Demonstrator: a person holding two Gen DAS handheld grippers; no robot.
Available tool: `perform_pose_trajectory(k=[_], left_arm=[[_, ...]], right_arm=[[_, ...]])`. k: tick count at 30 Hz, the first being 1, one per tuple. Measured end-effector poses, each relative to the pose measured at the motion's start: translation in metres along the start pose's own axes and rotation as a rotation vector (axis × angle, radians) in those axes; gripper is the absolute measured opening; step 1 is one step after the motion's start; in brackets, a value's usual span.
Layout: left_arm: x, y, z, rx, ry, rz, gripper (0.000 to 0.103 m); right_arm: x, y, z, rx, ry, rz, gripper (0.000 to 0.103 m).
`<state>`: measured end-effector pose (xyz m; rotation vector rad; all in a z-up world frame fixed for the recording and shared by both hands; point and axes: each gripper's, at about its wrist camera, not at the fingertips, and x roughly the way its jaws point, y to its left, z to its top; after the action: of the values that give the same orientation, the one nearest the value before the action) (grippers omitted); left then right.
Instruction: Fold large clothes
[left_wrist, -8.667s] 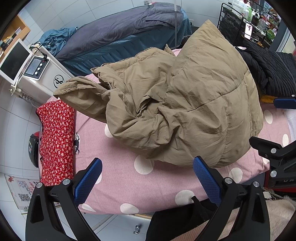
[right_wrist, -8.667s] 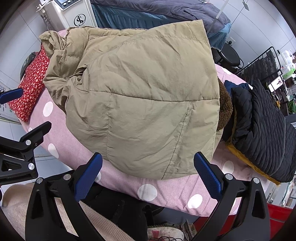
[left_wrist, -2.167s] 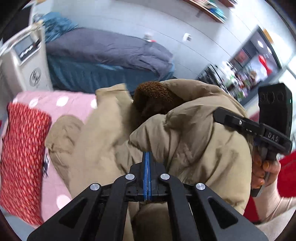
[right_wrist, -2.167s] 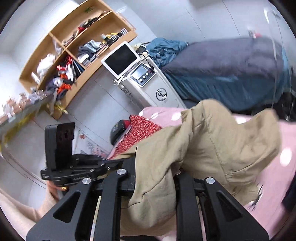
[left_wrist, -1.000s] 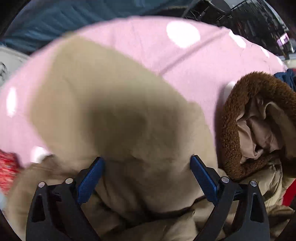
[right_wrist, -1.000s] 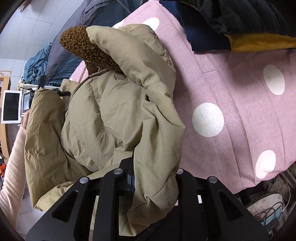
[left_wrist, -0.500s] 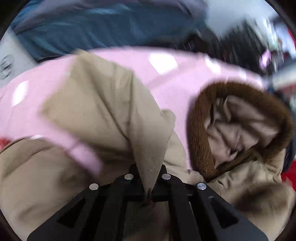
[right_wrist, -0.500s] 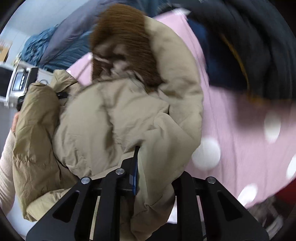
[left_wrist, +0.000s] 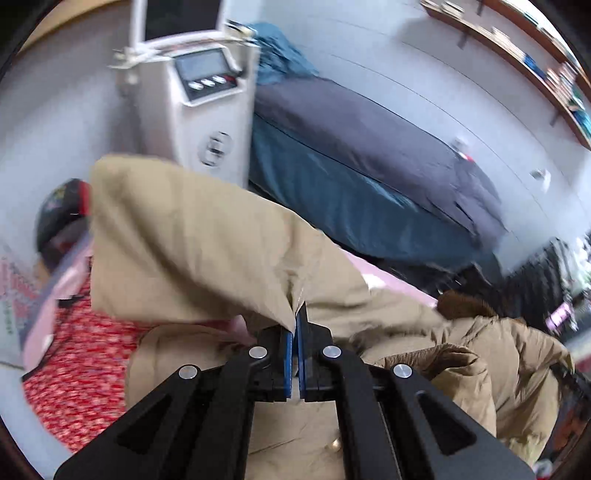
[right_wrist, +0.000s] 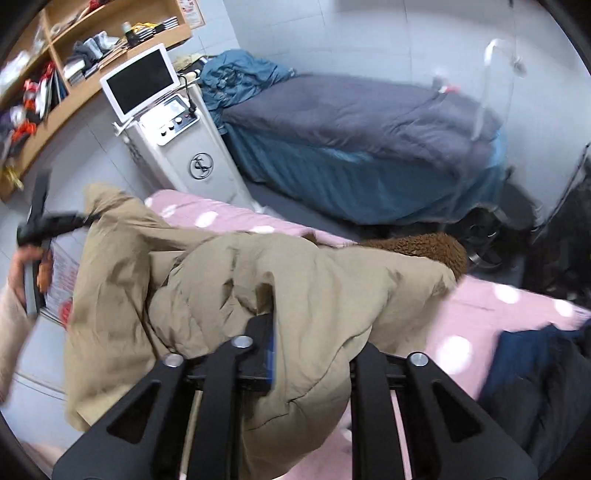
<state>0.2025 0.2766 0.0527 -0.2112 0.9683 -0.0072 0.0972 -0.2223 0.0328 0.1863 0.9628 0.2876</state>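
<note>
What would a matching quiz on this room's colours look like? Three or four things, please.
Things:
1. puffer jacket
2. jacket hood lining
3. table cover
4. bed skirt

Colours:
A. teal blue
B. brown fleece
C. tan
D. pink with white dots

Pairs: 1-C, 2-B, 3-D, 4-A

Each camera rode its gripper, angled down close over the tan coat (left_wrist: 192, 251) (right_wrist: 295, 288); both faced the white machine (left_wrist: 207, 110) (right_wrist: 181, 147), sharing the blue bed (left_wrist: 369, 166) (right_wrist: 369, 147) beside it.
</note>
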Motion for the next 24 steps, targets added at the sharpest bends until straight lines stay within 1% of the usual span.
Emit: perform_pose_trajectory(k=[1, 2, 3, 4, 5, 6, 7, 8, 10, 11, 12, 13, 14, 15, 17, 19, 21, 23, 24], left_arm=[[-0.001, 0.011, -0.004, -0.026, 0.006, -0.004, 0.002], [0.004, 0.019, -0.008, -0.047, 0.034, -0.015, 0.009], [0.011, 0.019, -0.012, -0.054, 0.057, -0.007, 0.013], [0.020, 0.022, -0.020, -0.056, 0.088, 0.033, 0.017], [0.027, 0.025, -0.027, -0.051, 0.115, 0.050, 0.031], [0.032, 0.030, -0.031, -0.049, 0.130, 0.041, 0.049], [0.036, 0.030, -0.039, -0.052, 0.146, 0.035, 0.054], [0.036, 0.032, -0.046, -0.062, 0.153, 0.031, 0.059], [0.031, 0.041, -0.056, -0.092, 0.158, -0.016, 0.071], [0.028, 0.045, -0.061, -0.109, 0.155, -0.025, 0.079], [0.026, 0.047, -0.065, -0.120, 0.146, -0.025, 0.081], [0.019, 0.053, -0.069, -0.129, 0.130, -0.023, 0.083], [0.018, 0.057, -0.072, -0.132, 0.127, -0.019, 0.087], [0.015, 0.063, -0.074, -0.143, 0.128, -0.013, 0.089], [0.016, 0.071, -0.078, -0.175, 0.142, -0.007, 0.089], [0.013, 0.077, -0.092, -0.203, 0.152, 0.018, 0.089], [0.010, 0.082, -0.108, -0.195, 0.141, 0.049, 0.089], [0.003, 0.073, -0.127, -0.165, 0.138, 0.056, 0.089], [0.000, 0.067, -0.137, -0.145, 0.137, 0.056, 0.089]], right_arm=[[0.019, -0.011, 0.009, 0.088, 0.017, 0.027, 0.023], [0.035, -0.021, 0.011, 0.161, 0.034, 0.046, 0.027], [0.053, -0.030, 0.009, 0.235, 0.065, 0.059, 0.037], [0.078, -0.043, 0.001, 0.350, 0.132, 0.064, 0.041], [0.093, -0.052, -0.007, 0.437, 0.177, 0.084, 0.043], [0.108, -0.065, -0.023, 0.577, 0.209, 0.154, 0.047], [0.114, -0.078, -0.046, 0.728, 0.195, 0.233, 0.048], [0.114, -0.088, -0.062, 0.824, 0.171, 0.271, 0.048], [0.106, -0.104, -0.095, 0.959, 0.126, 0.334, 0.049], [0.097, -0.109, -0.108, 0.988, 0.102, 0.351, 0.050], [0.086, -0.111, -0.120, 1.008, 0.077, 0.354, 0.060], [0.076, -0.114, -0.130, 1.019, 0.058, 0.342, 0.073], [0.059, -0.117, -0.144, 1.022, 0.032, 0.297, 0.077], [0.045, -0.117, -0.156, 1.013, 0.017, 0.265, 0.078], [0.026, -0.115, -0.177, 0.960, 0.031, 0.235, 0.078], [0.012, -0.109, -0.196, 0.895, 0.080, 0.177, 0.078], [0.006, -0.091, -0.217, 0.833, 0.130, 0.140, 0.078], [0.009, -0.070, -0.225, 0.814, 0.149, 0.171, 0.078], [0.011, -0.056, -0.227, 0.810, 0.150, 0.203, 0.078]])
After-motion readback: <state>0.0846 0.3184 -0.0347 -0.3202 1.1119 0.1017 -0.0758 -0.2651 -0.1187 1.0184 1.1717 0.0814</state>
